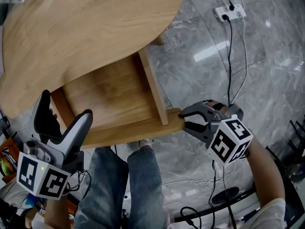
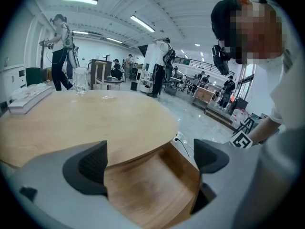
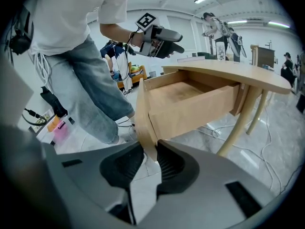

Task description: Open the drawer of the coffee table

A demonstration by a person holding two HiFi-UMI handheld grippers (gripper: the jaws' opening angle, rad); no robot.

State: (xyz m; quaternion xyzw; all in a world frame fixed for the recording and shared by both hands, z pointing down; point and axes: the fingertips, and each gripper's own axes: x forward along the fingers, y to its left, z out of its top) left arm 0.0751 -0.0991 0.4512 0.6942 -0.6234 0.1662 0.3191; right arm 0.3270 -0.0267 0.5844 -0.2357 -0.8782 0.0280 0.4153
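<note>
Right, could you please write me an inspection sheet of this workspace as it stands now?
Surface: round wooden coffee table top, mostly bare.
Job's things: drawer pulled out from under the top, nothing seen inside.
Clutter: clear jug and flat white box at the top's far edge.
Grippers: right gripper shut on one end of the drawer front; left gripper open, empty, at the drawer's other end.
Cables: power strip with black cable on the floor; white cable near the person's legs.
Surroundings: grey stone floor; people in the hall behind.
</note>
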